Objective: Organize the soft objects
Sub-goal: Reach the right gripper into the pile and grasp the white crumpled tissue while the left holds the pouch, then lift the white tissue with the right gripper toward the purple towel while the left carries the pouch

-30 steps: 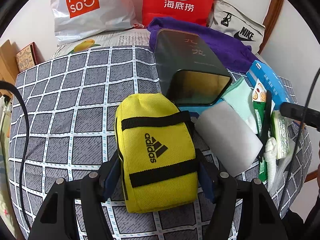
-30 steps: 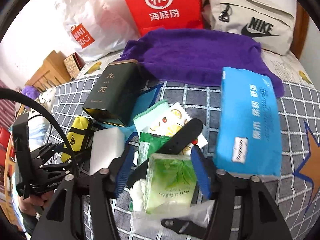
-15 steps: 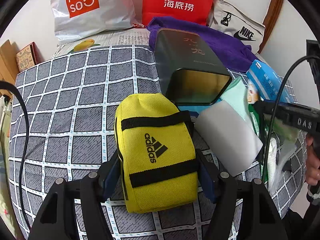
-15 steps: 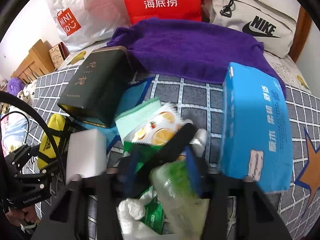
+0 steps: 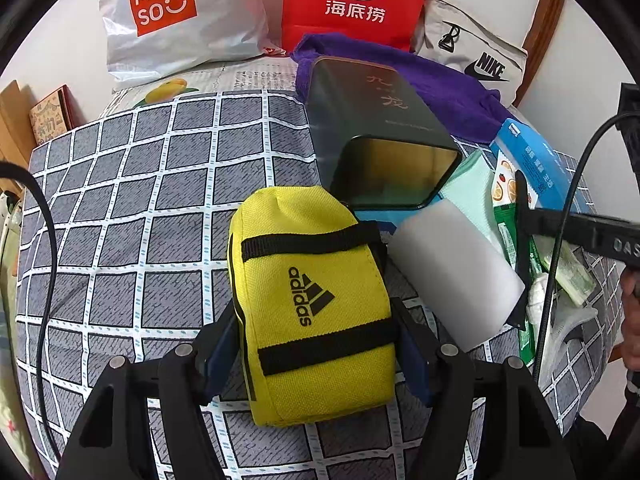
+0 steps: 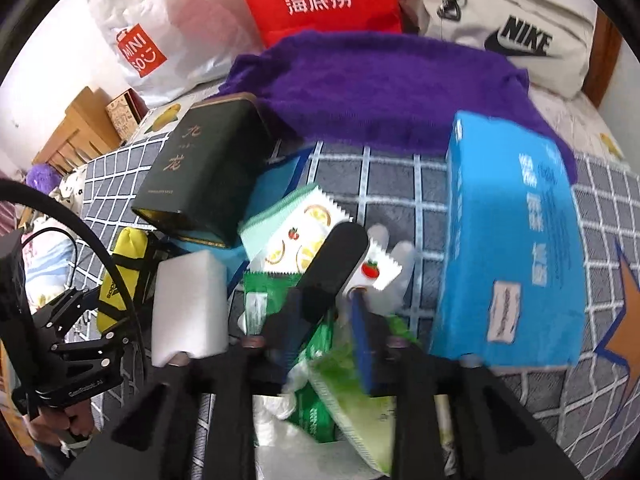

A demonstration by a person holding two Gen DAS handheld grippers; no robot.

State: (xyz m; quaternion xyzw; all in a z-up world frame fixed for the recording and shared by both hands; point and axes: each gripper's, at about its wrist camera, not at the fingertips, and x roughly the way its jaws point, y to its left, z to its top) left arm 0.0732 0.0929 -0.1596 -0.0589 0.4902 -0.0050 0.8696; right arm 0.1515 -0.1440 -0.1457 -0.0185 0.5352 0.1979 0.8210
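Observation:
My left gripper (image 5: 316, 356) is shut on a yellow Adidas pouch (image 5: 316, 300) that rests on the checked bedspread (image 5: 120, 240). The pouch also shows small in the right wrist view (image 6: 124, 268). My right gripper (image 6: 326, 344) has narrowed its jaws around a black strap (image 6: 332, 264) in a heap of packets; a green tissue pack (image 6: 352, 384) lies tilted under its right finger. A white foam block (image 5: 456, 272) lies right of the pouch and shows in the right wrist view (image 6: 188, 304). A purple towel (image 6: 384, 88) lies at the back.
A dark green tin (image 5: 380, 136) lies on its side behind the pouch. A blue tissue box (image 6: 516, 240) sits at right. Fruit-print sachets (image 6: 308, 240) and a mint cloth (image 5: 476, 196) lie in the heap. Miniso (image 5: 168, 12), red Hi (image 5: 352, 0) and Nike (image 5: 476, 56) bags line the wall.
My right gripper has moved forward and left into the heap, and its jaws have closed in from around the green tissue pack to the black strap. My left gripper and pouch have not moved.

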